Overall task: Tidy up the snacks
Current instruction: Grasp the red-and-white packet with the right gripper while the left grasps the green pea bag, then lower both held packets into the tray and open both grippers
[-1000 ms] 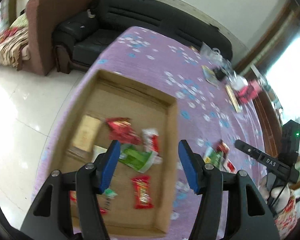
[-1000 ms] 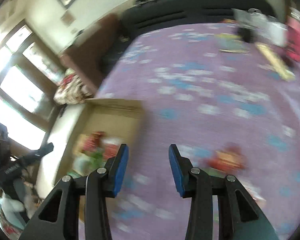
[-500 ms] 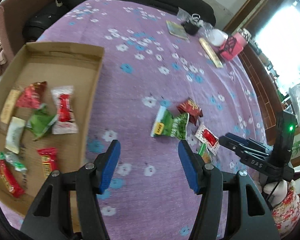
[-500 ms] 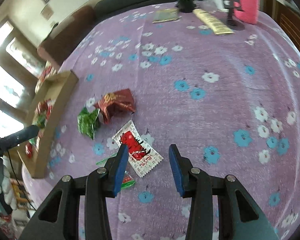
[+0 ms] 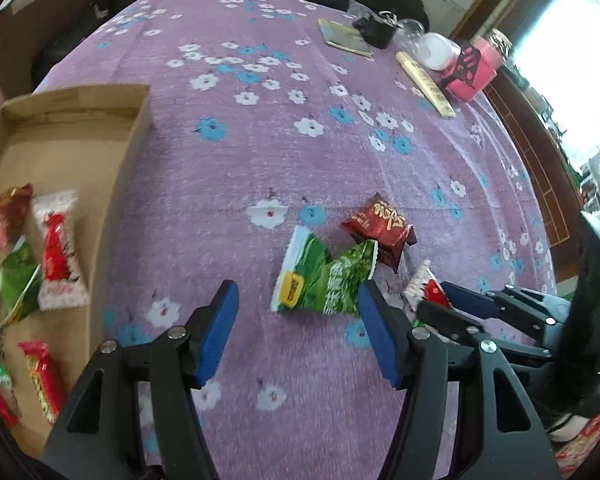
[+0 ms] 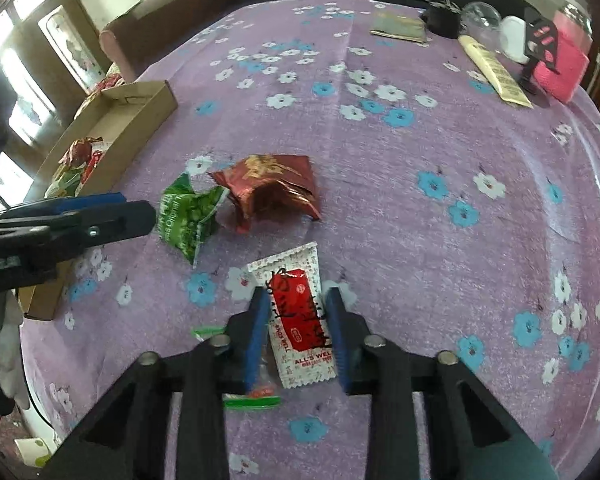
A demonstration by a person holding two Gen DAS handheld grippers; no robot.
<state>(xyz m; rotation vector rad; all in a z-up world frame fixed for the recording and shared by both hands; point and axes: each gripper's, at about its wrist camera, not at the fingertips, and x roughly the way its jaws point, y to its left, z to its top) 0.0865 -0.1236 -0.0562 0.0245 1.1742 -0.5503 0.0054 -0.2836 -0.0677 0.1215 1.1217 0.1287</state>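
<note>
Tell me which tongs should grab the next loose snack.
Right. The right tongs already straddle the white-and-red packet, blue pads beside both edges. The left tongs are wide open, only nearing the green packet.

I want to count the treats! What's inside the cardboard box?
The cardboard box holds red, green and white snack packets. Its near end is cut off by the left hand-held gripper, so I can't count all.

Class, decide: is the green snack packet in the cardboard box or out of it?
Out. The green snack packet lies on the purple cloth, right of the cardboard box.
</note>
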